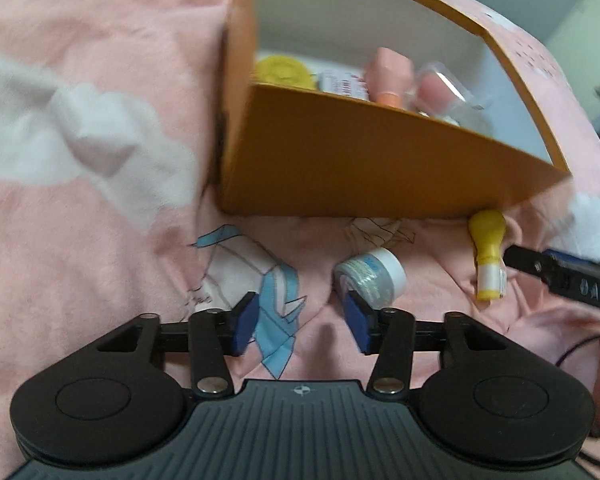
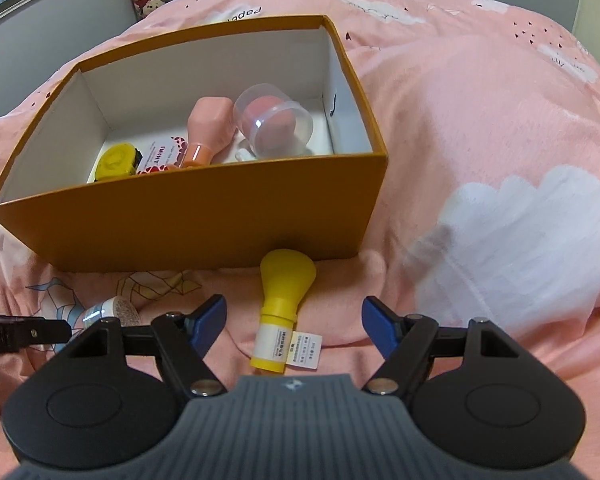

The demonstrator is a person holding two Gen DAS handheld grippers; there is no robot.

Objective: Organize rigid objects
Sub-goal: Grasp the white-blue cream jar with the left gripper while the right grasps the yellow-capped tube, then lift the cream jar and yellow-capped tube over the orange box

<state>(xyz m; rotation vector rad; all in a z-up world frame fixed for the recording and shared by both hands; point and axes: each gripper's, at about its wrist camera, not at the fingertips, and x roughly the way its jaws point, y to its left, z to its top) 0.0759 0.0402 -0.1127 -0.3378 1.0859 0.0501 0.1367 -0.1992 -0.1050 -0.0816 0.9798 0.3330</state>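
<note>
Pink cloud-print bedding (image 2: 480, 128) sagged under the orange box (image 2: 204, 224) at upper left. My right gripper (image 2: 294, 322) gaped empty over the yellow bulb-shaped bottle (image 2: 282, 300); my left gripper (image 1: 302, 322), unclenched, sat off-centre from the small white jar (image 1: 374, 276), so closing might have nudged it rolling across the soft cloth.

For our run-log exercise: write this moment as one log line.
left gripper: open, beside small jar | right gripper: open, above yellow bottle | orange box: partly filled
</note>
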